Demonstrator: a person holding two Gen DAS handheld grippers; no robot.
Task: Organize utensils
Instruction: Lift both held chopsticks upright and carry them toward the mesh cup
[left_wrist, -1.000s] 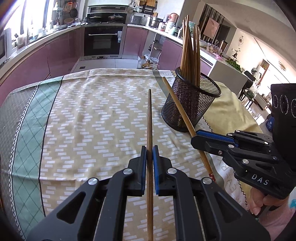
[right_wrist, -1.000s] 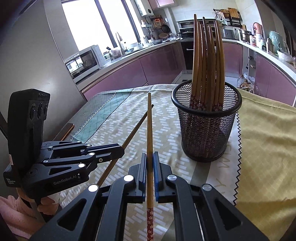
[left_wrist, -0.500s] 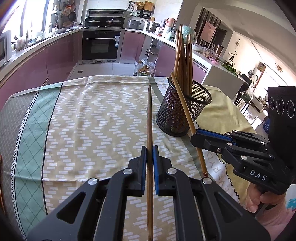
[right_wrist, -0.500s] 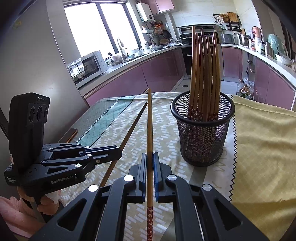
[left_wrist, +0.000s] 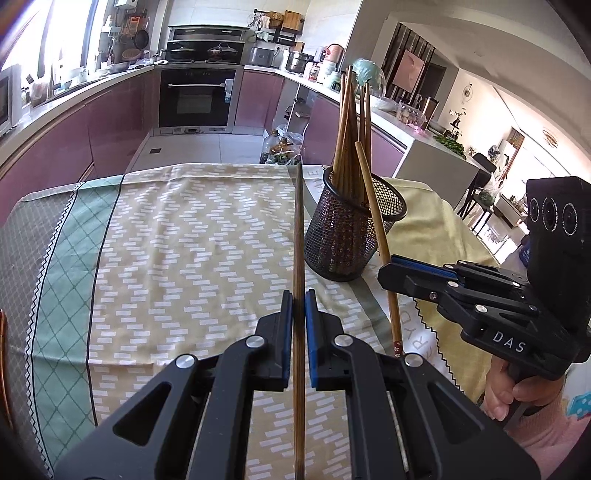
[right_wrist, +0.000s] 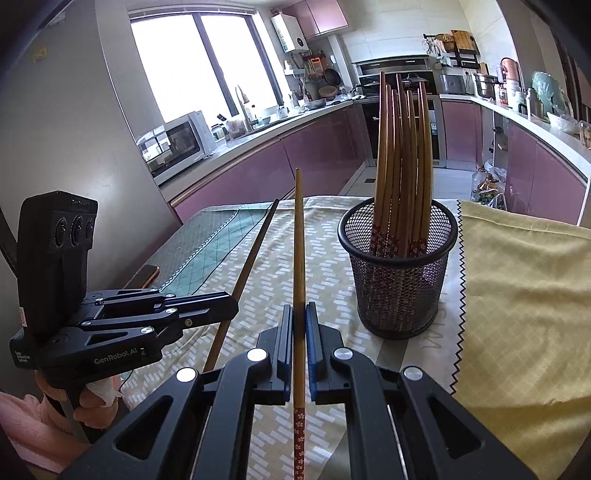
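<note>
My left gripper (left_wrist: 299, 304) is shut on a brown wooden chopstick (left_wrist: 298, 236) that points forward over the table. My right gripper (right_wrist: 299, 314) is shut on a second chopstick (right_wrist: 299, 251) with a red flowered end near the camera. A black mesh cup (right_wrist: 399, 280) holds several upright chopsticks (right_wrist: 402, 155) and stands ahead and to the right of the right gripper. In the left wrist view the mesh cup (left_wrist: 351, 236) is ahead and right, with the right gripper (left_wrist: 388, 273) and its chopstick (left_wrist: 373, 210) beside it. In the right wrist view the left gripper (right_wrist: 229, 308) is at lower left.
The table carries a beige patterned cloth (left_wrist: 192, 236) with a green border (left_wrist: 55, 266), and a yellow cloth (right_wrist: 517, 302) lies under and right of the cup. A phone (right_wrist: 142, 277) lies at the table's left edge. Kitchen counters and an oven (left_wrist: 197, 96) stand beyond.
Both grippers sit higher, so the cup and table look farther away and lower in both views. Each chopstick stays clamped as before.
</note>
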